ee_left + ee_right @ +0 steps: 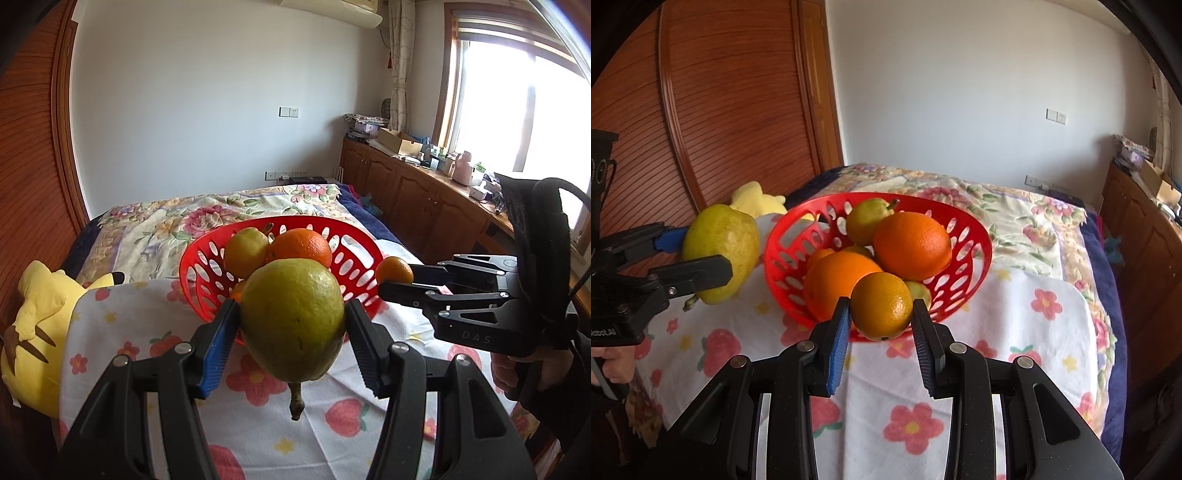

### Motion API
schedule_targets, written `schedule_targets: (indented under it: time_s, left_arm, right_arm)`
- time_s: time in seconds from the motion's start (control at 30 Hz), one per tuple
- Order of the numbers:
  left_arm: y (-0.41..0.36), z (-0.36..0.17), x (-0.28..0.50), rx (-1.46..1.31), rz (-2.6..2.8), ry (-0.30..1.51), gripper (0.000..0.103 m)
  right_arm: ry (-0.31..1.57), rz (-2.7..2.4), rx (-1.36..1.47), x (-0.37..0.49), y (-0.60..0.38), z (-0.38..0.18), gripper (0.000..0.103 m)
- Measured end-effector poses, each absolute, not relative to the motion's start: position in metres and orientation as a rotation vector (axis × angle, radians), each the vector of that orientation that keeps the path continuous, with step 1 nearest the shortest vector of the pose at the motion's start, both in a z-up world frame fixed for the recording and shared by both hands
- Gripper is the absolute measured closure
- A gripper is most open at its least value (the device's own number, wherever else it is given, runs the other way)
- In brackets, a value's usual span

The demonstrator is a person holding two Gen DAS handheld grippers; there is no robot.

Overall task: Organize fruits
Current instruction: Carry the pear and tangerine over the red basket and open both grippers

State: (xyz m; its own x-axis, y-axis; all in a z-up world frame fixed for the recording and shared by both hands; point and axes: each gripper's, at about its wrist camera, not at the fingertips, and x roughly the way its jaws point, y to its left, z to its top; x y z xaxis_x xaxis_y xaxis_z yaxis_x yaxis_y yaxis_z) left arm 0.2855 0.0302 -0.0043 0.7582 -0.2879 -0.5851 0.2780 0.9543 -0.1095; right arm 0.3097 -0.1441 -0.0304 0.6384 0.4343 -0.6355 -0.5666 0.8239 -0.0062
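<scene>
Floral bedspread (1015,221) bears a red basket (979,254); left tool (291,325) clamps a pear (291,317), right tool (881,314) a mandarin (881,306).

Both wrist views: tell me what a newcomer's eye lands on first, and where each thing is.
First, the big green-yellow pear clamped in the left tool, held in the air just in front of the red basket. Next, the small orange gripped in the right tool, near the basket's front rim. The basket itself stands on a flowered cloth on the bed, already holding oranges and pears.
</scene>
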Motion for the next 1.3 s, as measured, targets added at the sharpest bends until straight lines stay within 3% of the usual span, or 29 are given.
schedule_targets:
  time_s: [0.53, 1.3]
  left_arm:
    - [0.037, -0.028, 0.356, -0.033, -0.286, 0.699, 0.045]
    - [0.031, -0.047, 0.402, -0.008, -0.255, 0.754, 0.045]
  right_arm:
    - [0.730, 0.584, -0.234, 0.353, -0.133, -0.061, 0.070]
    - [0.666, 0.606, -0.257, 0.343, -0.132, -0.055, 0.067]
